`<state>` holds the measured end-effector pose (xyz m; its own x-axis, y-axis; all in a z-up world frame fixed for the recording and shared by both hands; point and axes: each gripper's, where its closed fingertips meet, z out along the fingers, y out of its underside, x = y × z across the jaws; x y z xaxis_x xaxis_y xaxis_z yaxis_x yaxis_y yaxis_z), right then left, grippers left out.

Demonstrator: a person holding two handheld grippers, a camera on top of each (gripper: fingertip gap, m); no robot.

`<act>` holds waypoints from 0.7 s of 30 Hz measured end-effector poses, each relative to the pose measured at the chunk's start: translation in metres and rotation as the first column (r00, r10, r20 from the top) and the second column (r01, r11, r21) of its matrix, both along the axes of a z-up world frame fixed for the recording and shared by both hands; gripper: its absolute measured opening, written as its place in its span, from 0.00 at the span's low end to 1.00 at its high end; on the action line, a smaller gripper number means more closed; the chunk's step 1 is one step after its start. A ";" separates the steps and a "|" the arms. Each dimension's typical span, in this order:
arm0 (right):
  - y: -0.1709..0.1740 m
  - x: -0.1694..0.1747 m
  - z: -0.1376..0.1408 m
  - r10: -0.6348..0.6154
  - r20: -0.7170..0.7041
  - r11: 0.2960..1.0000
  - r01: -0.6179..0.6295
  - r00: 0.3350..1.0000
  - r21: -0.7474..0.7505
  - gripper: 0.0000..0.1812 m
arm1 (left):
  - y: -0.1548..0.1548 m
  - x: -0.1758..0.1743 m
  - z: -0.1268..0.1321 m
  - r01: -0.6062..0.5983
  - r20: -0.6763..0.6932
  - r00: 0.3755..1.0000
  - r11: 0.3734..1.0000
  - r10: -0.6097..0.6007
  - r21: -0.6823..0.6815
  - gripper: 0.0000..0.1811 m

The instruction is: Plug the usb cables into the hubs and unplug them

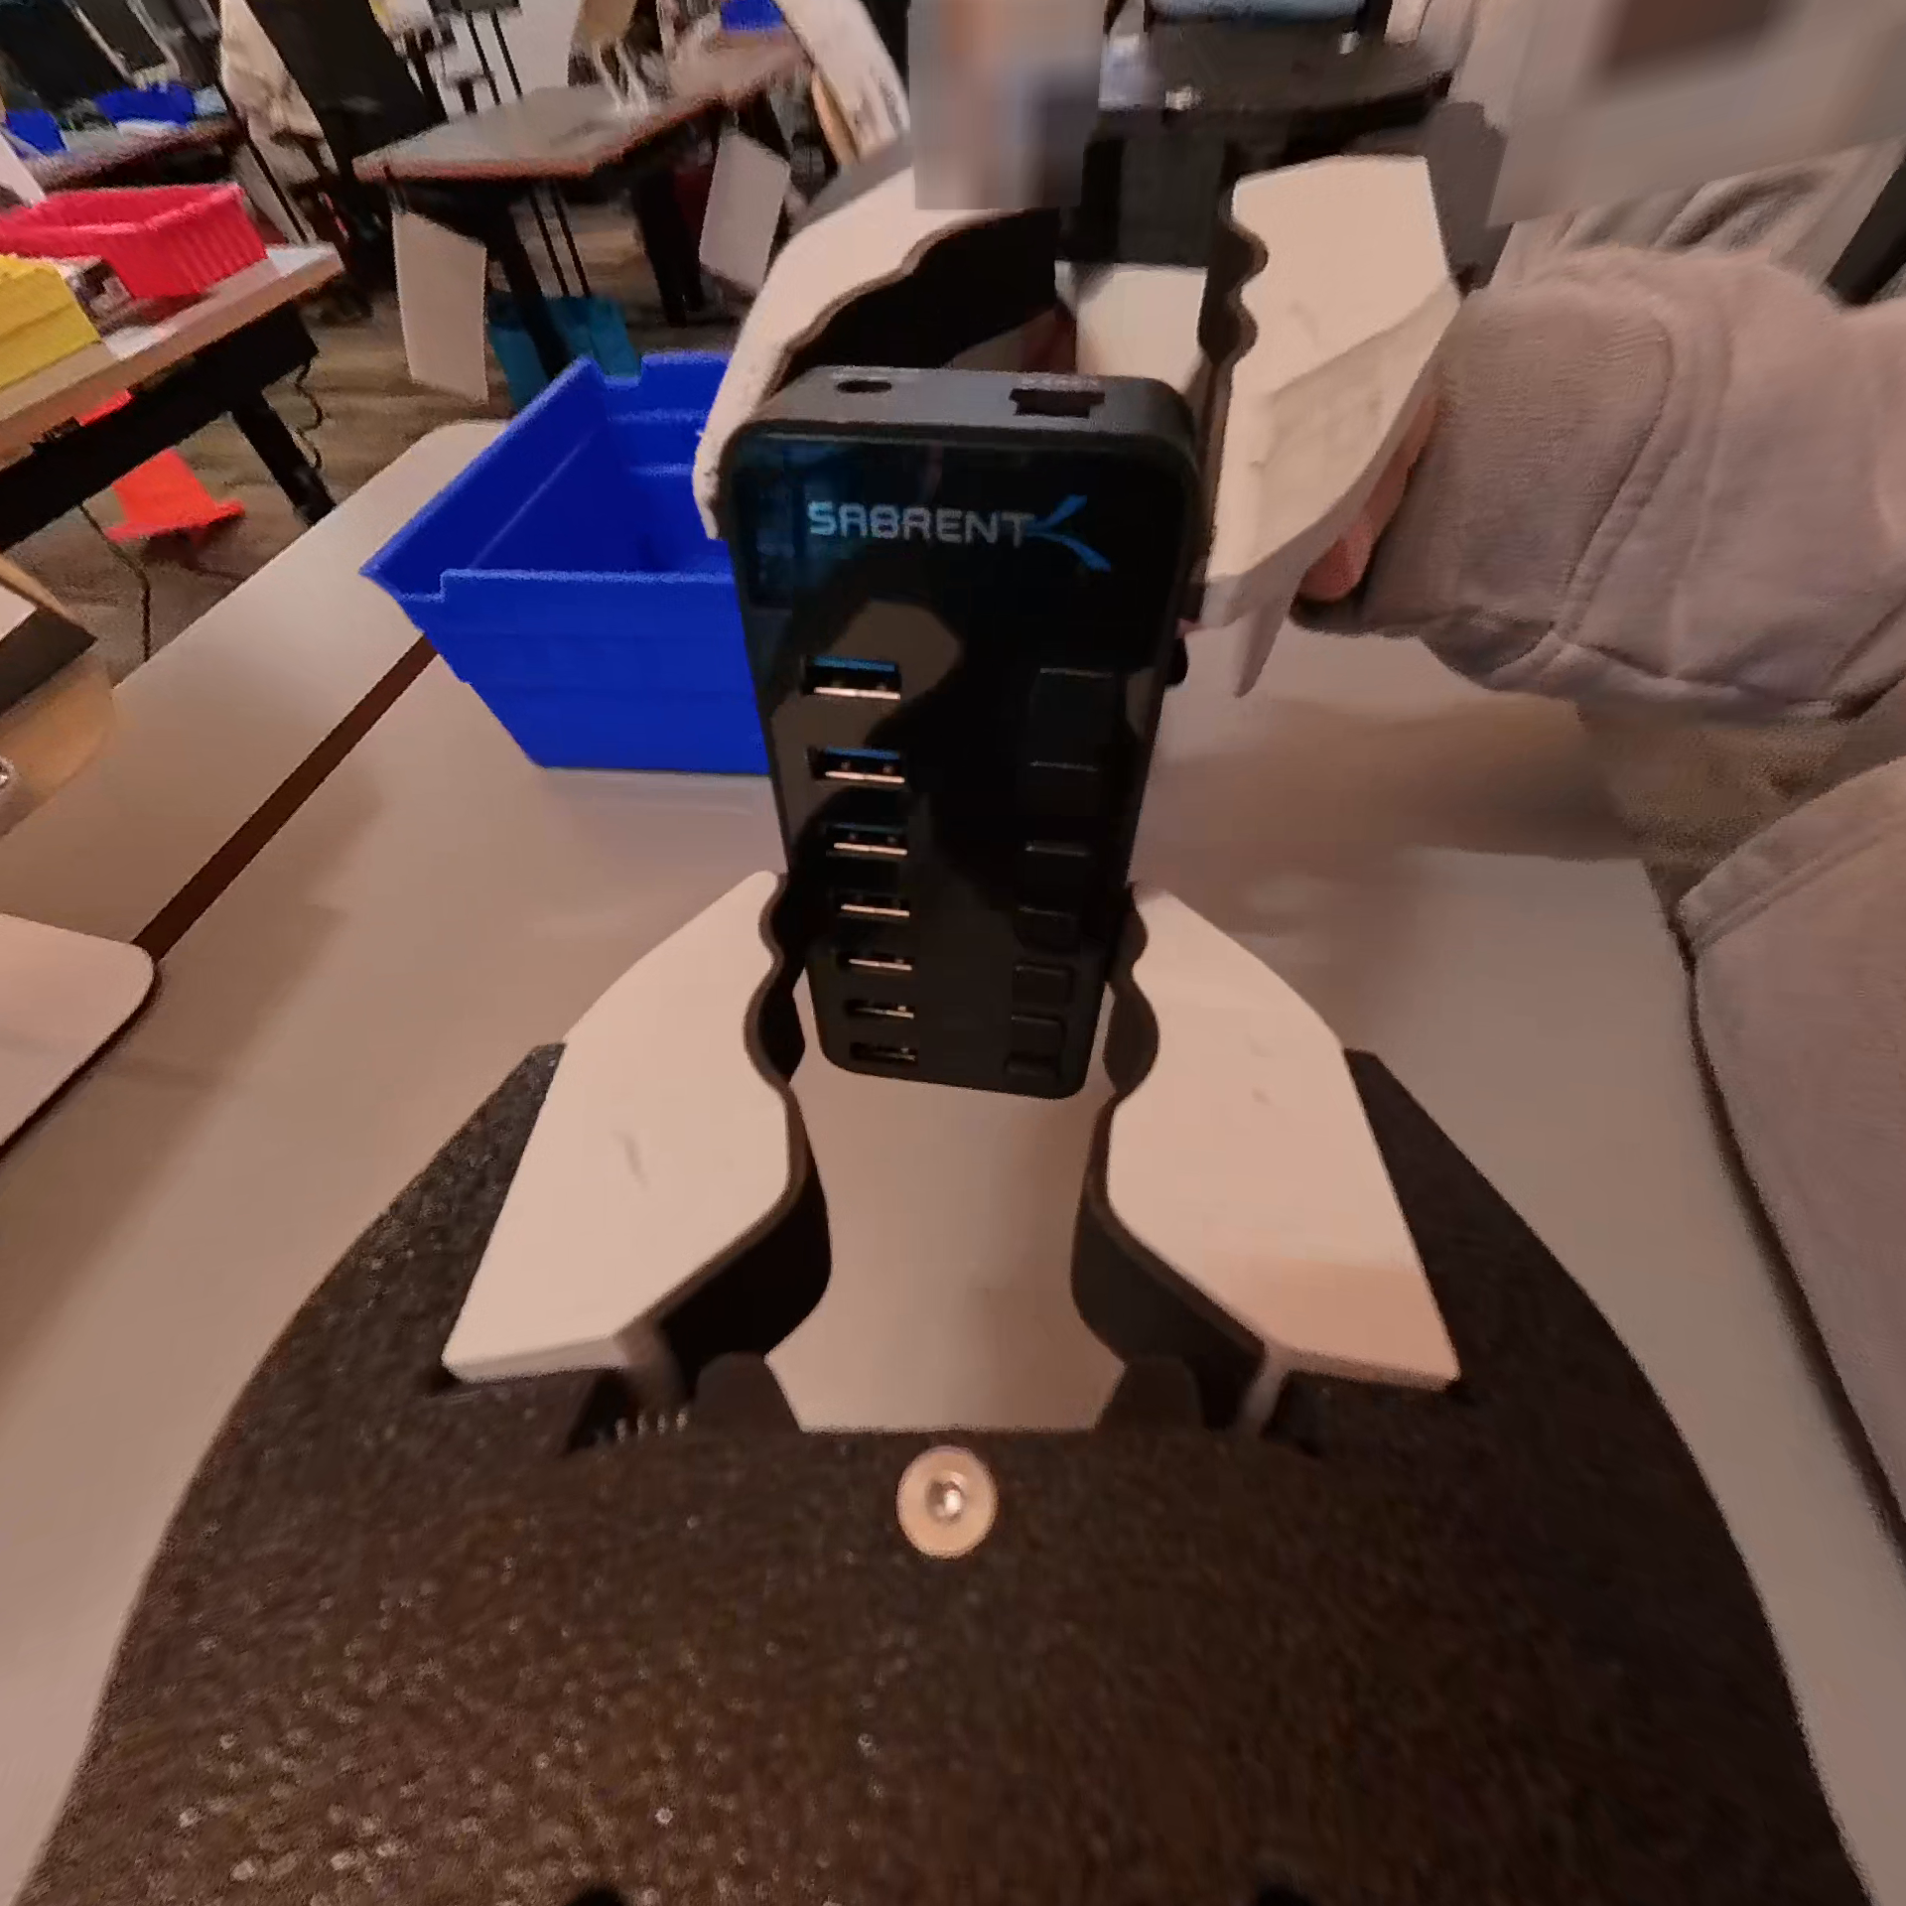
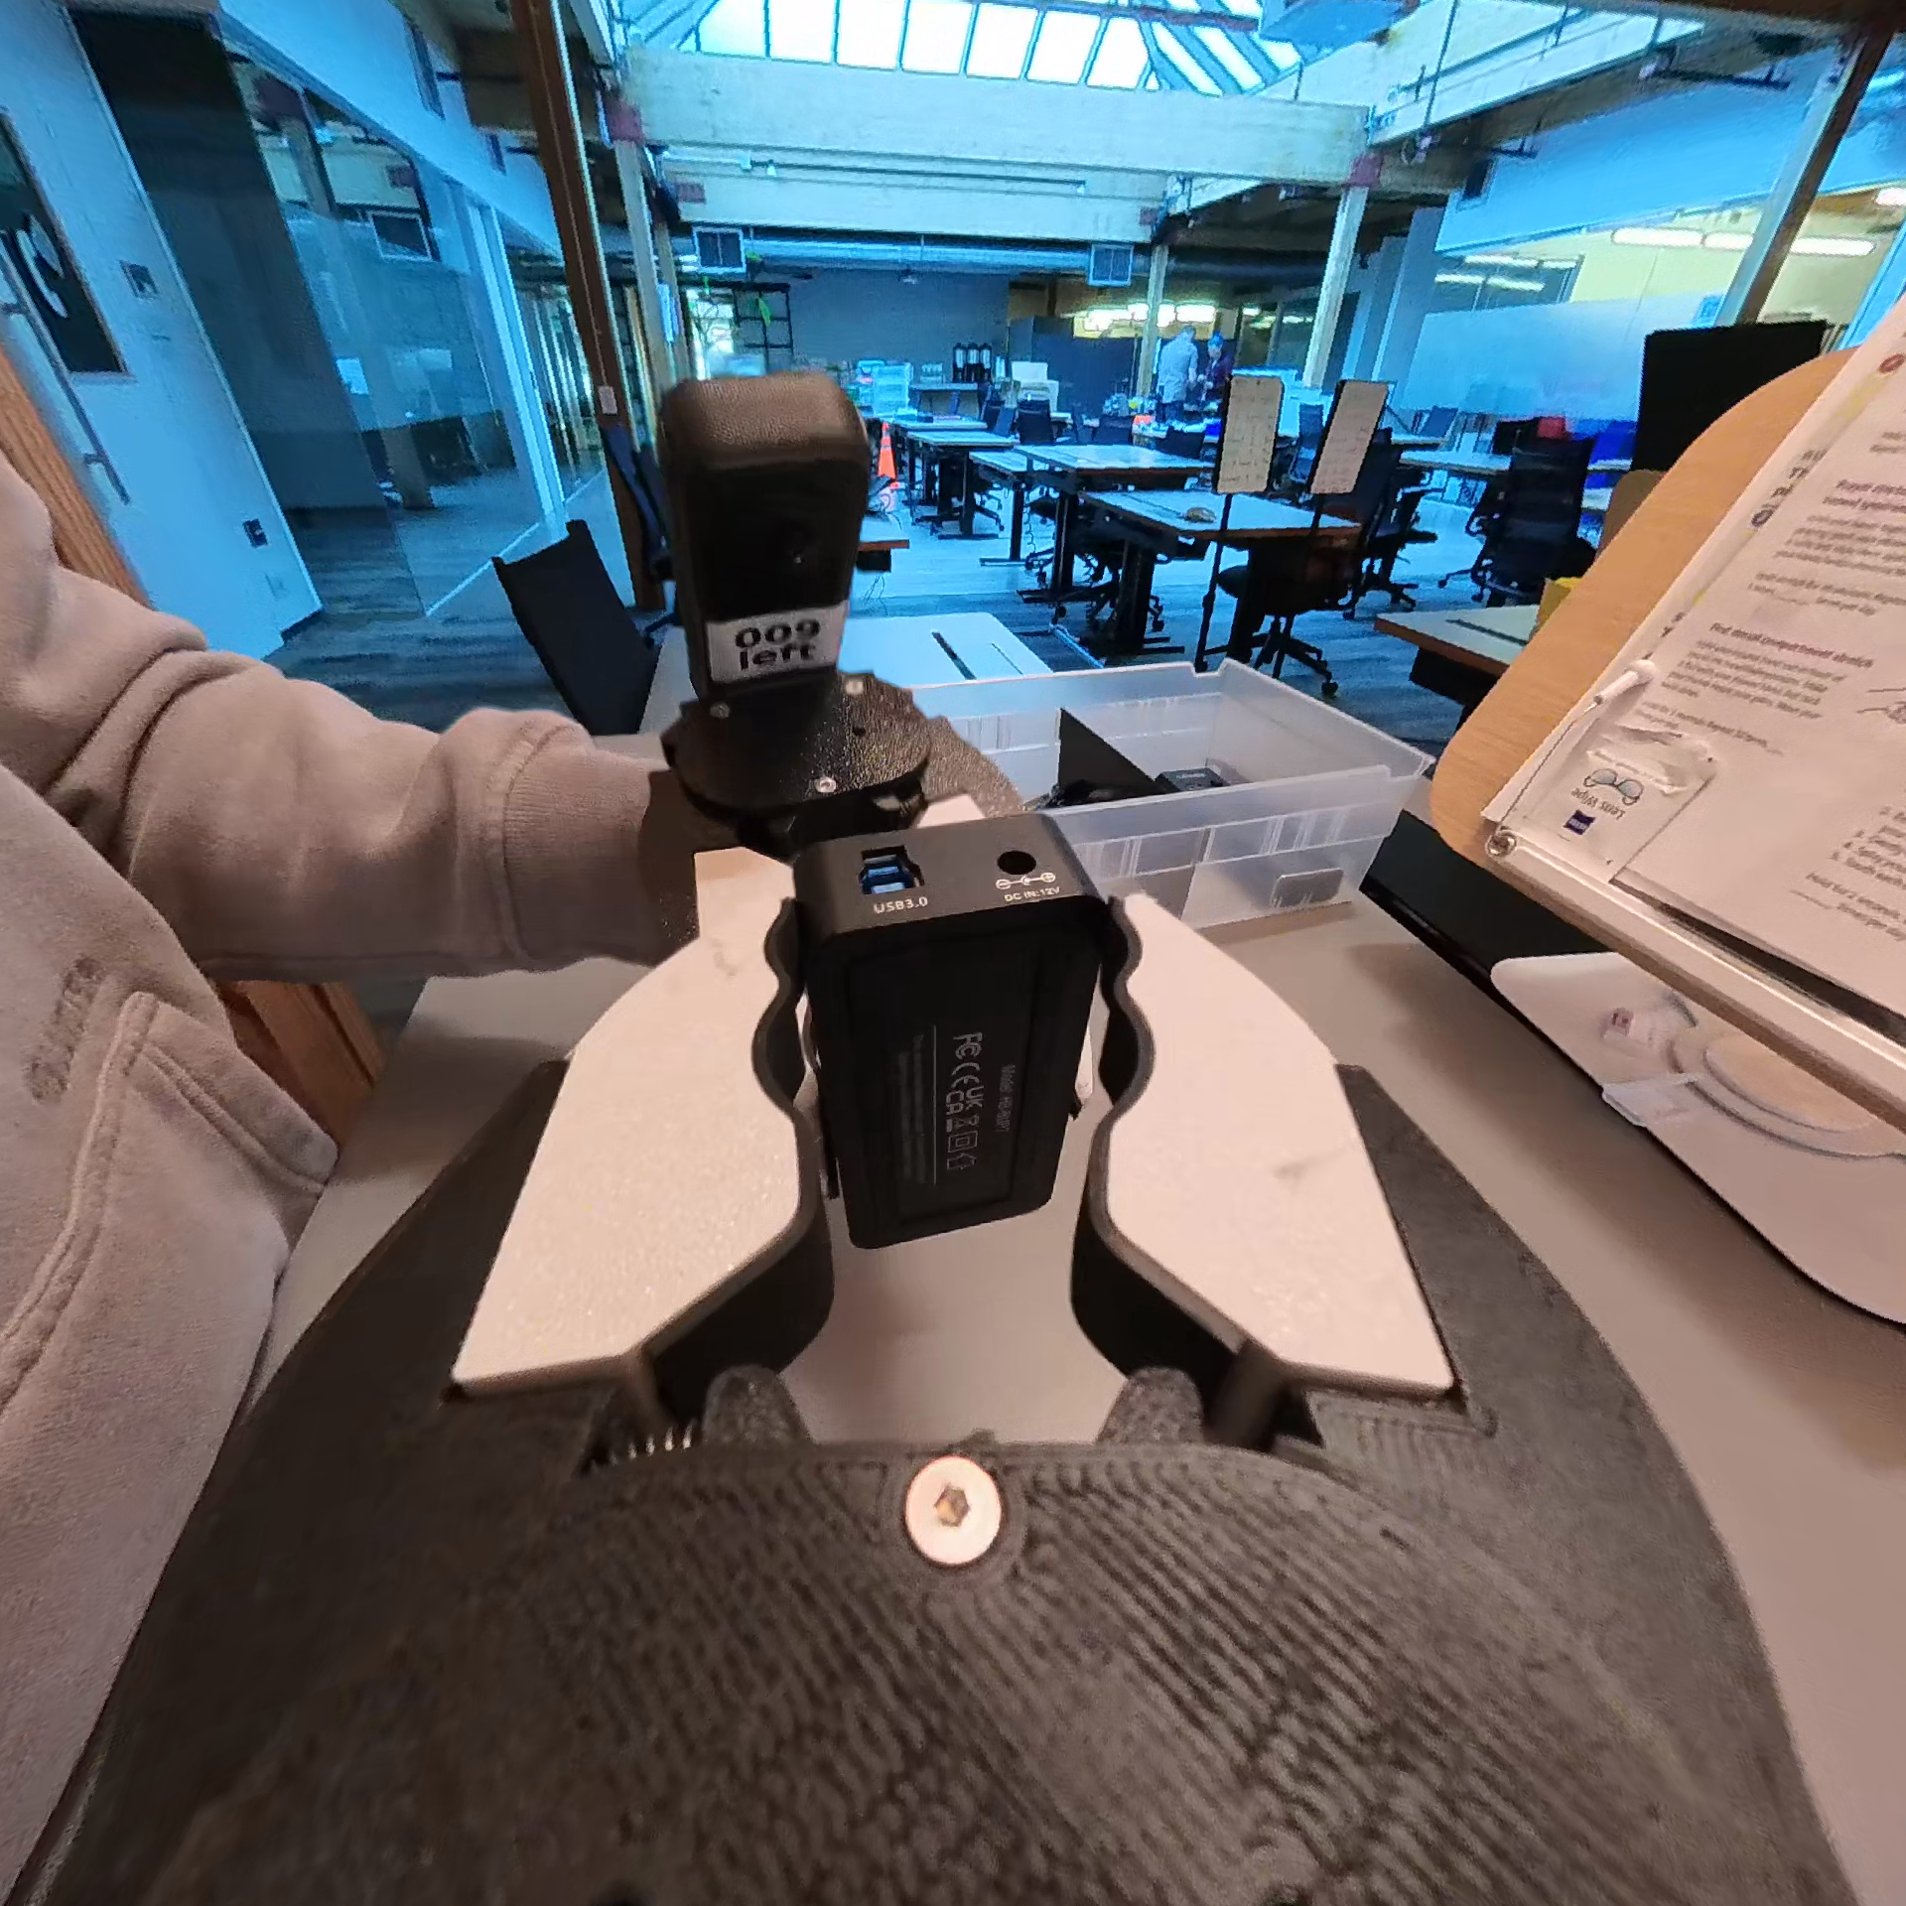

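Observation:
A black USB hub [image 1: 970,722] with a column of ports and a column of buttons is held in the air over the grey table [image 1: 309,1083]. My left gripper [image 1: 954,928] is shut on its near end. The right gripper's white fingers [image 1: 1331,413] clamp its far end. In the right wrist view the hub [image 2: 949,1083] shows its labelled underside and its end ports. My right gripper [image 2: 954,959] is shut on its sides. The left gripper's camera mount [image 2: 794,763] stands just beyond it. No cable is in view.
A blue bin [image 1: 578,598] sits on the table behind the hub. A clear plastic bin [image 2: 1186,763] holding dark items stands farther back. A tilted board with paper sheets [image 2: 1702,722] on a white base [image 2: 1702,1114] stands at the right. A person's grey sleeve [image 1: 1599,495] reaches in.

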<state>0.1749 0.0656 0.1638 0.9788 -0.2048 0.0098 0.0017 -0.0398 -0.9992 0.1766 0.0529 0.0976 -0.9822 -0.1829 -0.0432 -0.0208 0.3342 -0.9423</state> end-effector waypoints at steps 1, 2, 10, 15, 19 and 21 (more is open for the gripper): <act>0.000 0.000 0.002 -0.008 -0.003 1.000 0.008 1.000 0.018 0.31 | -0.001 -0.001 0.002 0.005 -0.026 1.000 0.999 -0.006 -0.049 0.31; -0.001 0.001 0.003 -0.013 -0.019 0.999 0.014 1.000 0.043 0.33 | 0.000 0.000 0.006 -0.002 -0.058 0.998 0.995 -0.004 -0.103 0.31; 0.003 0.003 -0.021 -0.012 -0.166 0.998 0.023 0.986 0.065 0.38 | -0.003 -0.005 0.011 0.015 -0.118 0.992 0.977 -0.041 -0.213 0.31; 0.010 -0.004 -0.031 0.038 -0.147 0.999 -0.038 0.988 0.003 0.32 | -0.007 -0.009 0.003 0.024 -0.106 0.994 0.985 -0.042 -0.168 0.31; 0.006 0.002 -0.039 -0.001 -0.131 0.999 -0.006 0.991 -0.048 0.33 | 0.006 -0.003 0.003 -0.029 -0.165 0.986 0.991 0.008 -0.129 0.45; 0.003 0.002 -0.044 -0.002 -0.137 0.998 -0.006 0.991 -0.063 0.32 | 0.013 0.002 0.018 -0.065 -0.167 0.985 0.982 0.035 -0.178 0.47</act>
